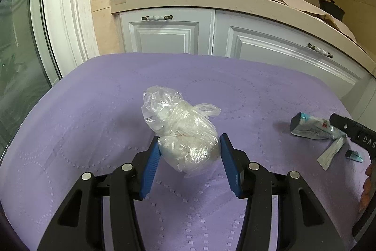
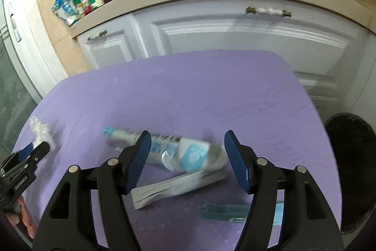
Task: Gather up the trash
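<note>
Both grippers wide open: left gripper [image 1: 189,147] astride plastic bag [image 1: 182,131], right gripper [image 2: 188,147] over wrapper [image 2: 188,154].

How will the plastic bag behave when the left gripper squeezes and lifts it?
The plastic bag looks thin and crinkled, so it will probably crush inward between the left gripper fingers rather than resist. It seems light for its size. Its glossy film may slip, and the loose knotted top would likely flop when lifted.

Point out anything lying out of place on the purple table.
Litter: a crumpled clear plastic bag between the left gripper fingers, and a squashed blue-white wrapper with torn scraps under the open right gripper.
</note>
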`<state>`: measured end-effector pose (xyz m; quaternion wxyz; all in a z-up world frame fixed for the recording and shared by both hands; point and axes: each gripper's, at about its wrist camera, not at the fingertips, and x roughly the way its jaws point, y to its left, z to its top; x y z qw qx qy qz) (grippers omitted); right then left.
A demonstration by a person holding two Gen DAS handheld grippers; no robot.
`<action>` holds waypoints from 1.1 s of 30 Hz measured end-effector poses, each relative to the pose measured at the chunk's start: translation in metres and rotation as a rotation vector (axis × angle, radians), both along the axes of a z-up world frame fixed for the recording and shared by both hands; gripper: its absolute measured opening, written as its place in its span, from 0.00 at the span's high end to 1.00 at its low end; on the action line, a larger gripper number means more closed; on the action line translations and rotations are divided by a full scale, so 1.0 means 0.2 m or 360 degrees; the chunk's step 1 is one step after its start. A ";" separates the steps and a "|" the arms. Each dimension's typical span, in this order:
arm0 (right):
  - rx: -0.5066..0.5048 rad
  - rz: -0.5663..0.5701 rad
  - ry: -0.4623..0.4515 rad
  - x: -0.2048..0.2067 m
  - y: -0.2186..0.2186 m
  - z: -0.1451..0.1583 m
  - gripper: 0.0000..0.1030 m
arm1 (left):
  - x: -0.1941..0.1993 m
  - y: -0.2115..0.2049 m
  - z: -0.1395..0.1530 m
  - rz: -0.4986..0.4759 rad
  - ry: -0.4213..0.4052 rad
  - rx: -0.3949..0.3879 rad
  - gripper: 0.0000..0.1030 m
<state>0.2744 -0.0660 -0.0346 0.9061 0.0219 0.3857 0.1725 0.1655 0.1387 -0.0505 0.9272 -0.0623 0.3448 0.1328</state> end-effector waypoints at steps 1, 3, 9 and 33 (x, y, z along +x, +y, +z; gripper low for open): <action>-0.0007 0.0023 0.0008 -0.01 0.01 -0.01 0.39 | 0.00 0.00 0.00 -0.0002 0.0001 0.0001 0.51; -0.0021 0.0075 0.0030 -0.03 0.04 -0.02 0.39 | 0.00 0.00 0.00 -0.0001 0.0001 -0.0003 0.51; -0.0079 0.0170 0.0039 -0.08 0.11 -0.03 0.43 | 0.00 0.00 0.00 -0.0001 0.0000 -0.0005 0.51; -0.0210 0.0302 -0.0012 -0.16 0.24 -0.03 1.00 | -0.04 0.02 0.01 0.0014 -0.0013 -0.0013 0.51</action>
